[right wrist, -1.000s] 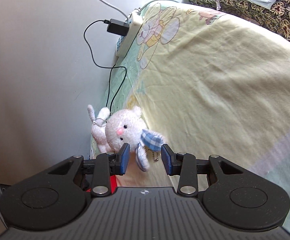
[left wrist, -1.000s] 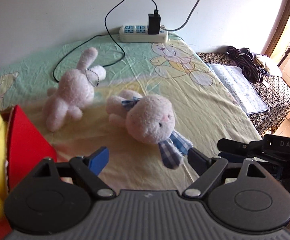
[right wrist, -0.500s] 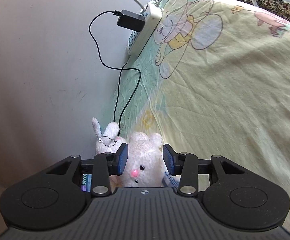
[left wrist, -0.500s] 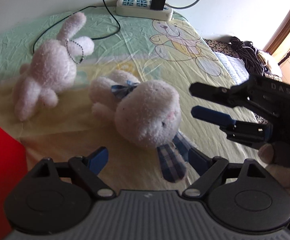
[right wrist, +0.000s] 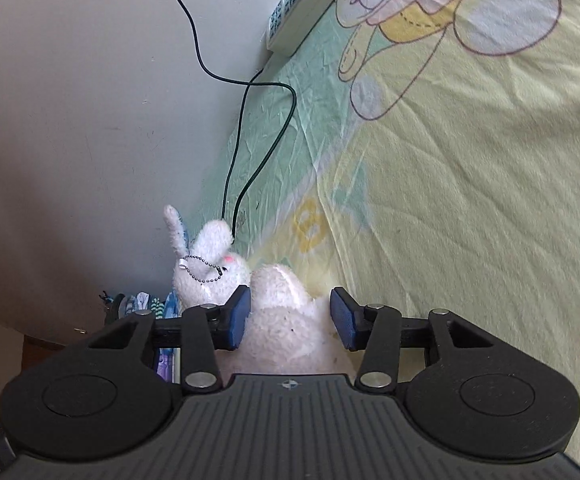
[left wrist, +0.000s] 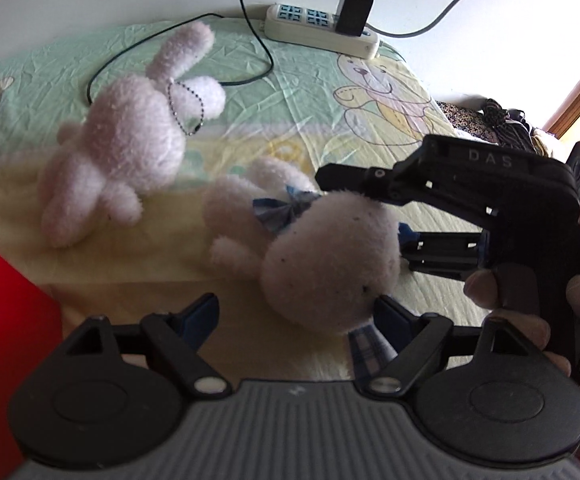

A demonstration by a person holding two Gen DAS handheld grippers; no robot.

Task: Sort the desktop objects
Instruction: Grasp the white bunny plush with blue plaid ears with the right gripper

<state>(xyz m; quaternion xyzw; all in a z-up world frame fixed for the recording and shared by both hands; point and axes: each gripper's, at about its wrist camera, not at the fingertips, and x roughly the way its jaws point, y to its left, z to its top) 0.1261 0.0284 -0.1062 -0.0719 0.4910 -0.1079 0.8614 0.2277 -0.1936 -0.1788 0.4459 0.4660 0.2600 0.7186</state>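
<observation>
Left wrist view
Left gripper [left wrist: 294, 314]: jaws wide apart, gripping nothing; the right pad lies close against the underside of the near toy's head.
Bow-tie rabbit [left wrist: 322, 256]: pale pink plush with a blue checked bow, lying on the sheet [left wrist: 330, 80]; its head is nearest the camera.
Right gripper [left wrist: 374, 216]: enters from the right, held by a hand [left wrist: 530, 320]; its two fingers reach to either side of the bow-tie rabbit's head.
Chain rabbit [left wrist: 130, 140]: second pink plush with a bead chain, lying just beyond and left of the first, apart from both grippers.
Power strip [left wrist: 314, 32]: at the far edge by the wall, a black charger plugged in, its cable looping over the sheet.
Red object [left wrist: 6, 320]: at the left edge, unidentified.

Right wrist view
Right gripper [right wrist: 290, 322]: jaws partly apart, straddling the bow-tie rabbit [right wrist: 286, 328]; the left pad touches the plush, while a narrow gap shows at the right pad.
Chain rabbit [right wrist: 206, 264]: just behind the left pad, near the wall.
</observation>
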